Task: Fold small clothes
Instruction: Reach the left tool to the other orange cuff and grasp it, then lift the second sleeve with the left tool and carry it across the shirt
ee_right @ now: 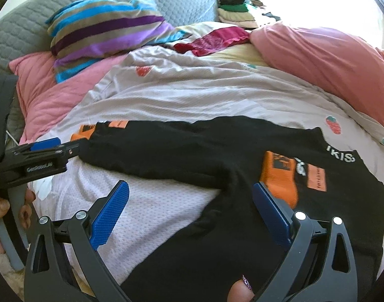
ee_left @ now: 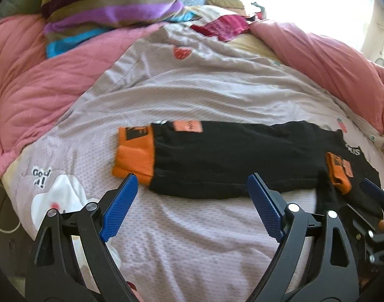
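White letters reading "KIS" run along the edge of the black garment (ee_right: 217, 156). The pale bedcover (ee_left: 192, 88) carries a small print that looks like "Good" with an exclamation mark. The orange patches' lettering is too blurred to read.

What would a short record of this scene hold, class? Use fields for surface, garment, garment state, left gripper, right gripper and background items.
surface: pale printed bedspread
garment: black garment with orange cuffs
garment state: spread flat, one sleeve lying across the body
left gripper: left gripper open, empty, near the lower edge by one orange cuff
right gripper: right gripper open, empty, over the black cloth
background items: striped pillow, pink quilt, grey cushions
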Demonstrator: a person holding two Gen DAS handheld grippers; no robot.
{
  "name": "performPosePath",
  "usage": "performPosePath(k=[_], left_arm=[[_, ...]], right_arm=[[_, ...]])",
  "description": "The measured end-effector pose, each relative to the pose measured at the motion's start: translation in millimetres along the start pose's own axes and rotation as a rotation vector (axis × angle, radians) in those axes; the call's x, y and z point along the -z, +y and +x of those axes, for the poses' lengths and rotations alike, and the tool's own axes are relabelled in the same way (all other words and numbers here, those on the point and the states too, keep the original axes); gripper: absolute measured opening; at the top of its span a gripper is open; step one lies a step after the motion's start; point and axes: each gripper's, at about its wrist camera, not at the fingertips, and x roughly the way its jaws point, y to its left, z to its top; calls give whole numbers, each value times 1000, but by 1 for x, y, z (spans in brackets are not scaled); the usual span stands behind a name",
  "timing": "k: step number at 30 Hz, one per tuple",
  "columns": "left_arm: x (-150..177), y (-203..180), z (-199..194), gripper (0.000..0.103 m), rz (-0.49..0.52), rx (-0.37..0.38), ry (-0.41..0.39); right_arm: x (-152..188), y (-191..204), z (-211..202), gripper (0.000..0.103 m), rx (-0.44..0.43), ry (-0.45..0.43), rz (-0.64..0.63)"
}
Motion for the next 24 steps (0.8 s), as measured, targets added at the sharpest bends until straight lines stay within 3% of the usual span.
performPosePath(k=[11, 13, 17, 19, 21, 24], left_arm=[[1, 40, 48, 81, -140, -17, 79], [1, 40, 54, 67, -153, -8, 83], [-2, 39, 61, 50, -166, 3, 68], [-6, 39, 62, 25, -188, 23, 59], [-9, 39, 63, 14, -195, 39, 53], [-15, 38, 56, 11, -200, 82, 37]], right_arm=[[10, 6, 13, 98, -7, 39, 1], [11, 2, 12, 98, -1, 41, 16], [14, -7, 11, 98, 5, 42, 41], [15, -12, 8, 98, 10, 39, 54], [17, -16, 6, 98, 9, 35, 68], [20, -23, 3, 98, 11, 32, 84]])
